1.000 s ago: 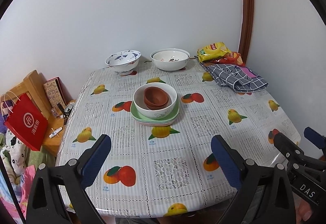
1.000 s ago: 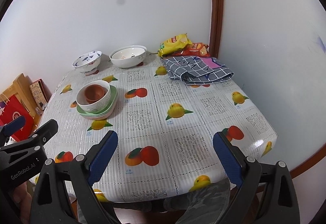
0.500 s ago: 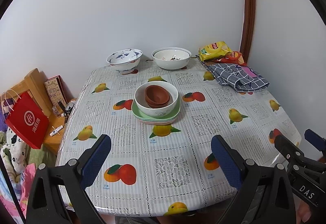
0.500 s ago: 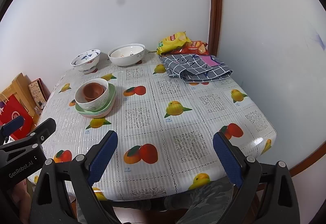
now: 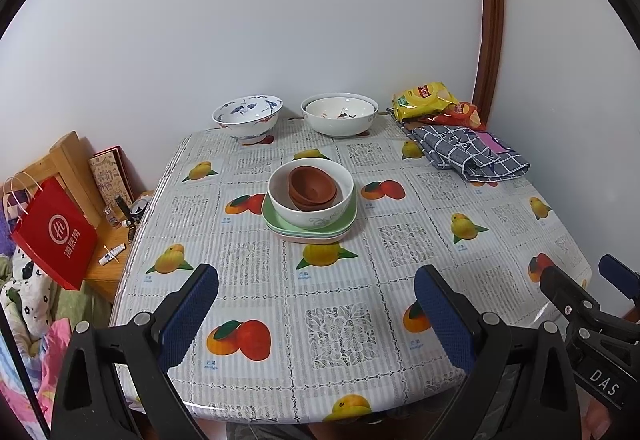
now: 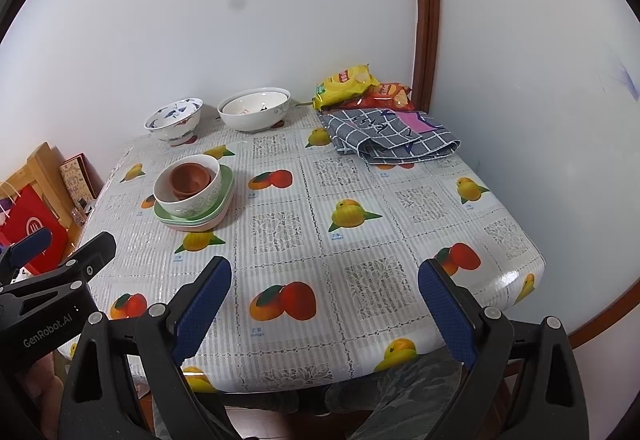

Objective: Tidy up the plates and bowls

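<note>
A stack stands mid-table: brown bowls nested in a white bowl, on green plates over a pink one. It also shows in the right wrist view. A blue-patterned bowl and a large white bowl stand at the far edge by the wall. My left gripper is open and empty above the near table edge. My right gripper is open and empty, also near the front edge.
The table has a fruit-print cloth. A folded grey checked cloth and snack bags lie at the far right corner. A red paper bag and a wooden side table are left of the table.
Both grippers have drawn back and risen slightly; the table looks a little farther off. Nothing on the table has moved. Both stay open.
</note>
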A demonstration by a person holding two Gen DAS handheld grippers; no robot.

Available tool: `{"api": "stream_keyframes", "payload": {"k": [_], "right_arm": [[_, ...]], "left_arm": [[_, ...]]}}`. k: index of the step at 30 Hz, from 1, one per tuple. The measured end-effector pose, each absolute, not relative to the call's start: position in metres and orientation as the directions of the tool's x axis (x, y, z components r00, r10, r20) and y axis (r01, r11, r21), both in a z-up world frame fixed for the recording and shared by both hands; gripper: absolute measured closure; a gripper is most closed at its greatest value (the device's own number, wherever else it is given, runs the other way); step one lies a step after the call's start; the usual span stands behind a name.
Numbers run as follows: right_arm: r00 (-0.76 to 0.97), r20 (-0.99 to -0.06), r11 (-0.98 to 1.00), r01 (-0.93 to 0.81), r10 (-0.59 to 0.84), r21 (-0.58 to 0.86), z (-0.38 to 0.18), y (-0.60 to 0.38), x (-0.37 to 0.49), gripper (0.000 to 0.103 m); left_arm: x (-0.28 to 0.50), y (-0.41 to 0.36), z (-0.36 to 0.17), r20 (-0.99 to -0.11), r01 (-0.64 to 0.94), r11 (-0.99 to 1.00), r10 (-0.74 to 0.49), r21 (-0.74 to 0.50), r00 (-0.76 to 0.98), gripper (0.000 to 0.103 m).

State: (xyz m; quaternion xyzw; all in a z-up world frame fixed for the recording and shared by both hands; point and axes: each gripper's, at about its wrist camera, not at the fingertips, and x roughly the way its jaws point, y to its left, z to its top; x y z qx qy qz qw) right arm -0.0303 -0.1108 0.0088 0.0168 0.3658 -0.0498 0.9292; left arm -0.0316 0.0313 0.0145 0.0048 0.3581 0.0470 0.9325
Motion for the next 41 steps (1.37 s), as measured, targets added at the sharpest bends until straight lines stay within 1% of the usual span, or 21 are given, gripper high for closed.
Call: {"api": "stream_keyframes", "payload": {"k": [14, 35, 41], "right_arm": [[0.738, -0.670, 0.995, 0.104, -0.083, -0.008, 0.015, -0.109, -0.035, 0.009], [0.741, -0.669, 0.992, 0.117, -0.061, 0.039, 0.009, -0.122, -0.033, 0.009], [0.770, -0.636, 0.992, 0.114, -0.049, 0.062, 0.014, -0.125, -0.027, 0.009]], "left_arm": [[-0.030, 0.033, 0.015, -0.672, -0.086, 0.996, 0.086, 0.033, 0.736, 0.004], [-0.020, 0.028, 0.008, -0.681, -0.070, 0.997, 0.075, 0.035, 0.729, 0.004], [-0.008, 0.029, 0.009, -0.676, -0.066, 0.997, 0.072, 0.035, 0.734, 0.004]]}}
